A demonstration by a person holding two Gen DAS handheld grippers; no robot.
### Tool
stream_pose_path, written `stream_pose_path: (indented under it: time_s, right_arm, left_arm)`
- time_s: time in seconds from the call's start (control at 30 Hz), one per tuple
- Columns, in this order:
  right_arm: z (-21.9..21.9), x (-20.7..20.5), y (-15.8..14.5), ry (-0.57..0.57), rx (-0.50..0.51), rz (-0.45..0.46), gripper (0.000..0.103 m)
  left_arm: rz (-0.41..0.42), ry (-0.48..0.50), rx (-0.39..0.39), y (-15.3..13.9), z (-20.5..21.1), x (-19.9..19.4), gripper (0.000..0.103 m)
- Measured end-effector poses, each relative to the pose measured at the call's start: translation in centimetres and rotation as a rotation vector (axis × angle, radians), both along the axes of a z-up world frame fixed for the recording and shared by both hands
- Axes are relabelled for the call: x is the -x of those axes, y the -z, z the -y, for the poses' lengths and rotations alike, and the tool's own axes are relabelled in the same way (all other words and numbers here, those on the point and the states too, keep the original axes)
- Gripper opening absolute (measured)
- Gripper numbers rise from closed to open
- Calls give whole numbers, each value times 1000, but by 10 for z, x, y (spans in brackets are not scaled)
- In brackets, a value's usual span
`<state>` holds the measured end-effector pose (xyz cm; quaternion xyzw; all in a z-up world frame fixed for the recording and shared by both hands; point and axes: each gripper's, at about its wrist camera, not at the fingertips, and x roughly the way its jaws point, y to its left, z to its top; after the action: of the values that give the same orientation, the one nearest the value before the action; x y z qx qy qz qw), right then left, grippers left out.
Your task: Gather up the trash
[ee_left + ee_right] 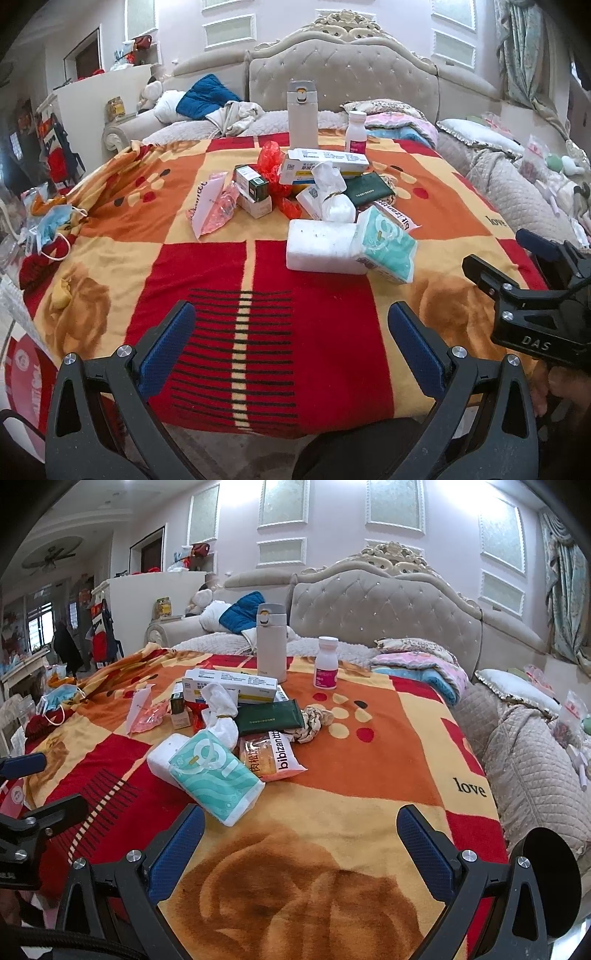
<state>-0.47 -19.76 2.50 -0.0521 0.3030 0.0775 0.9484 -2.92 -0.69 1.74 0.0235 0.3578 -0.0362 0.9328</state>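
- Left wrist view: the left gripper [291,343] is held with fingers spread, empty, over the near edge of the blanket [221,280].
- The right gripper [301,845] is likewise spread and empty.
- Trash is piled mid-blanket: a tissue pack [216,777], foam block [321,251], boxes [323,164], red bag [273,166].
- A flask [303,114] is seen upright behind the pile.

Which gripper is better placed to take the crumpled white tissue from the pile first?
Probably the right gripper: it is open, and the crumpled white tissue lies just beyond the teal tissue pack. The open left gripper sits farther back.
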Motion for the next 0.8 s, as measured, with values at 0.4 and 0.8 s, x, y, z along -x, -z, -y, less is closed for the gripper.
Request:
stream_pose_path:
  time_s: [0.4, 0.8]
  right_arm:
    - [10, 2, -1, 7, -43, -7, 103]
    - [12, 6, -4, 7, -55, 11, 103]
  left_arm:
    - [-44, -77, -66, -14, -2, 15, 103]
    - [-64, -52, -43, 0, 10, -4, 103]
